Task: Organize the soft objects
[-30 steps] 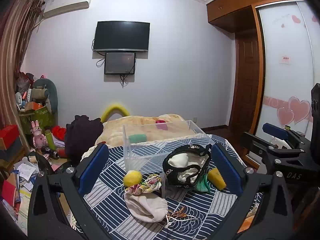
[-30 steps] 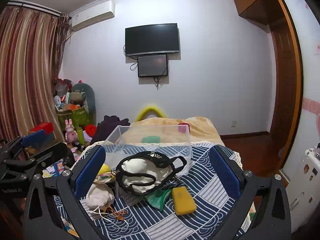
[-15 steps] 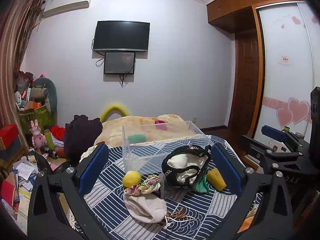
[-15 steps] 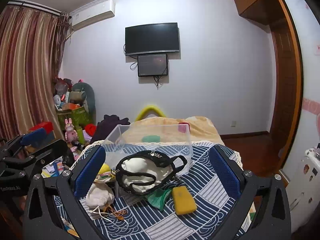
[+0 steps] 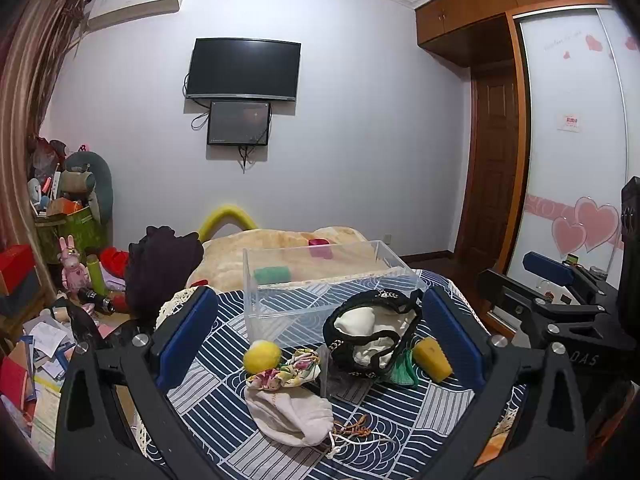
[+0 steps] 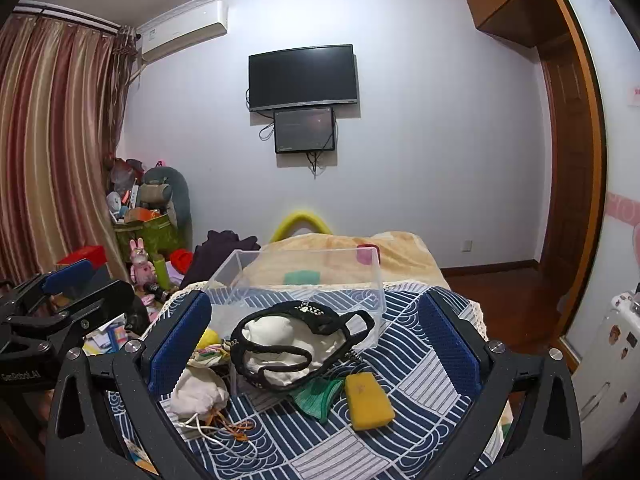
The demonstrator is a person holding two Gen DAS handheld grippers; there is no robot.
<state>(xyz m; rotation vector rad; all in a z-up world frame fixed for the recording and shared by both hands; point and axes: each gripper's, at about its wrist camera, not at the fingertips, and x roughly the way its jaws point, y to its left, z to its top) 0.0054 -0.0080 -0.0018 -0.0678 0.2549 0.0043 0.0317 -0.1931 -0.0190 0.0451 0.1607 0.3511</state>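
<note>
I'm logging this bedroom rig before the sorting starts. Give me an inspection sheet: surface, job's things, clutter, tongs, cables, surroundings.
Surface: blue patterned bedspread, bed fully covered.
Job's things: clear plastic bin holds nothing visible; black-trimmed cloth draped over its near edge; yellow ball, floral fabric, white drawstring pouch, green cloth, yellow sponge lie on the bedspread.
Clutter: toys, boxes and papers on the floor left of the bed.
Tongs: left tongs open, holding nothing; right tongs open, holding nothing.
Cables: wires dangling under the wall TV.
Surroundings: curtain, wooden wardrobe.
</note>
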